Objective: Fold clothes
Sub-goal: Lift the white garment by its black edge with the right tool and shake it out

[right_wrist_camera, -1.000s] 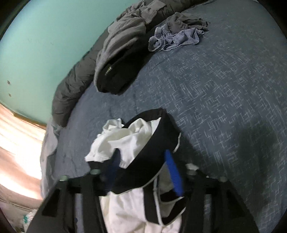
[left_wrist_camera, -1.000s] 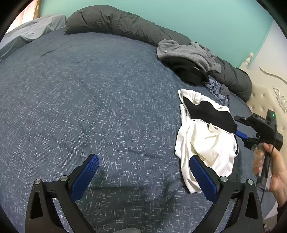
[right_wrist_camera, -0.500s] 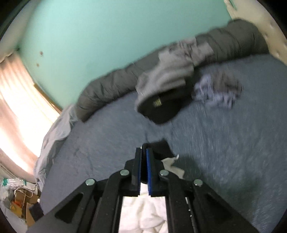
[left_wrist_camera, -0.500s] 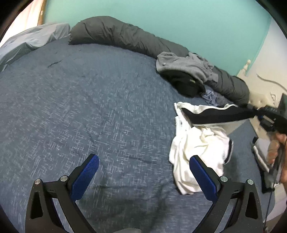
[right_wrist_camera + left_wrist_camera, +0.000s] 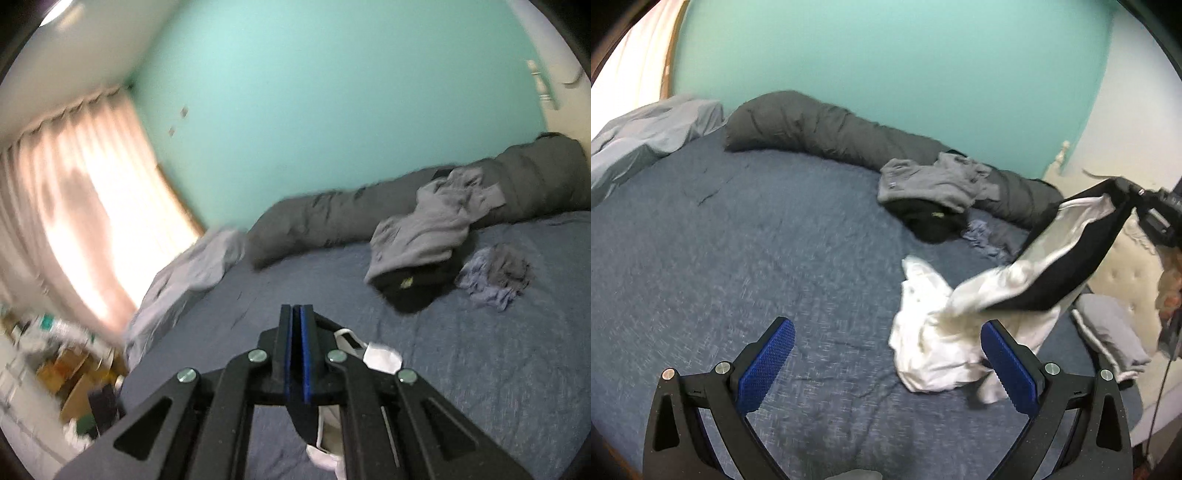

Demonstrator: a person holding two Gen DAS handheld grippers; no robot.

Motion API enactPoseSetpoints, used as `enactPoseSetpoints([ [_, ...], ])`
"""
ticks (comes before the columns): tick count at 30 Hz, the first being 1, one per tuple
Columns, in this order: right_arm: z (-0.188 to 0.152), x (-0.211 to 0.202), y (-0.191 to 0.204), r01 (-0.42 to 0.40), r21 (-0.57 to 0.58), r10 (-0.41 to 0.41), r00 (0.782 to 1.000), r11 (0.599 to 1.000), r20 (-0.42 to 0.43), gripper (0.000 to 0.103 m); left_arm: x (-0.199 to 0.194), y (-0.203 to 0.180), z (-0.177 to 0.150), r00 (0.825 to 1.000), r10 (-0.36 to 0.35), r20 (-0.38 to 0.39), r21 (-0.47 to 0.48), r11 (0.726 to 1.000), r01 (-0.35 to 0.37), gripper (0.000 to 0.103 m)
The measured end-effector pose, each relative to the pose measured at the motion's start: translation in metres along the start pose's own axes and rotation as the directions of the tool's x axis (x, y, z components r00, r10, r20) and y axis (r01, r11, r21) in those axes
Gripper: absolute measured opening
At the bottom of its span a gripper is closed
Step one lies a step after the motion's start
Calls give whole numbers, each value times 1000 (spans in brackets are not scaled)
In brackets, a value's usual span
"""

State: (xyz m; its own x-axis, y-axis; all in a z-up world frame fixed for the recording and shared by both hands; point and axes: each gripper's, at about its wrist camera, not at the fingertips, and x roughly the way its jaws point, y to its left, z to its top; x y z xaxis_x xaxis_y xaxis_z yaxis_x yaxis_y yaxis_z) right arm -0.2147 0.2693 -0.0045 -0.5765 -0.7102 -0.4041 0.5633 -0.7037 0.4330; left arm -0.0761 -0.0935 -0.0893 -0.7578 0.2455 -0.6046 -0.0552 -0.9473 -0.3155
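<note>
Two grippers are present; the left gripper point(image 5: 886, 365) has its jaws spread wide with nothing between them, poised above the blue bedspread point(image 5: 738, 258); the right gripper point(image 5: 296, 350) has its jaws pressed together, pinching the black band of one white-and-black garment point(image 5: 960, 325). That garment hangs from the pinch at the right of the left view, its white lower part resting on the bedspread. Further back lie one grey garment point(image 5: 927, 182) on one black garment point(image 5: 931, 221), one crumpled blue-grey piece point(image 5: 495, 277) beside them, and one long dark rolled duvet point(image 5: 820, 129) against the wall.
</note>
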Motion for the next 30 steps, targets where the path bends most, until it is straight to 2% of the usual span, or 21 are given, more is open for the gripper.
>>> enactPoseSetpoints([
  [4,-42,10,-6,-20,7,21,996,1000,-84,4,-1,-7,-9,1000,5,-22,27,1000,-4,103],
  [10,-118,44,-23,-37,33,43,979,999,-201,4,35,-11,-37,994,19,-108,80,997,-10,103],
  [13,-144,57,-33,-42,46,51,970,998,-237,4,57,-11,-52,989,21,-147,103,995,-6,103],
  [19,-169,78,-51,-20,33,29,951,999,-309,4,90,-19,-74,981,-35,-193,156,985,66,103],
  [24,-185,88,-60,-11,1,10,937,1000,-350,5,113,-28,-75,981,-61,-185,200,975,98,103],
  [28,-190,92,-71,58,-8,-57,933,998,-356,6,131,-36,-72,977,-52,-207,229,968,100,103],
  [30,-191,92,-80,104,4,-96,930,995,-355,14,136,-39,-70,976,-47,-212,244,965,99,103],
])
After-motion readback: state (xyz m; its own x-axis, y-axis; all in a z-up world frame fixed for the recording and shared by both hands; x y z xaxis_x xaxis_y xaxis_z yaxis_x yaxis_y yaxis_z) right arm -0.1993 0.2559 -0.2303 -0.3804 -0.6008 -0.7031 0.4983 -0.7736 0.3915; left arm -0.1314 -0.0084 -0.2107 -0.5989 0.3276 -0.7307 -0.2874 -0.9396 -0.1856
